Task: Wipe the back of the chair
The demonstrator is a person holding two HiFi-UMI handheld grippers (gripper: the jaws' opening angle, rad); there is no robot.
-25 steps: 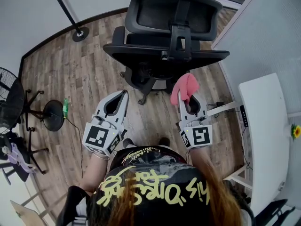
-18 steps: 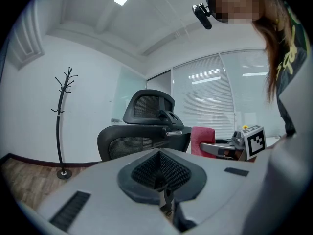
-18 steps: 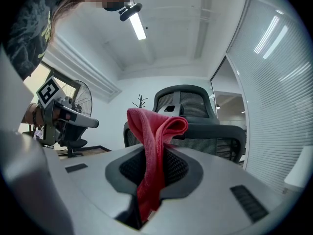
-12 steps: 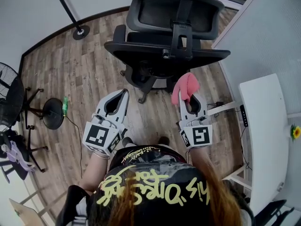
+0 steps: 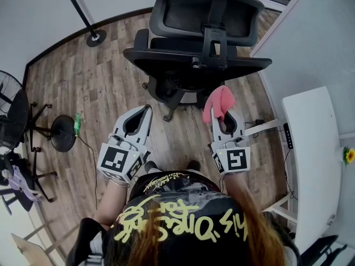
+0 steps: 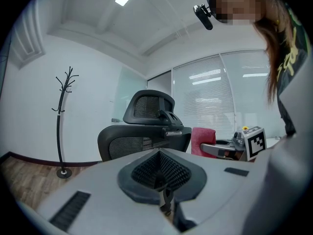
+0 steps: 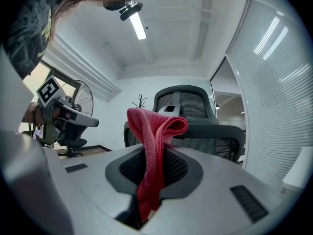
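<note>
Right hand-held gripper (image 5: pixel 223 115) pinched the pink cloth (image 5: pixel 217 101) just before the office chair backrest (image 5: pixel 163 59); left hand-held gripper (image 5: pixel 142 114) pressed together, empty. We judged the loose fold could snag the mesh and slip.

2 hand-held grippers (L (image 5: pixel 147 110), R (image 5: pixel 223 114)), 1 mesh chair (image 5: pixel 194 65), 1 cloth (image 5: pixel 217 101), 1 fan (image 5: pixel 12 118).

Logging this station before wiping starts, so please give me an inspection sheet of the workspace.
Surface: wood plank floor.
Job's things: black office chair, its back toward the person; pink cloth.
Clutter: small green item by the fan base.
Grippers: left tool shut, empty; right tool shut on the pink cloth.
Cables: thin cable on the floor from the fan base.
Surroundings: coat stand, fan, white desk.
</note>
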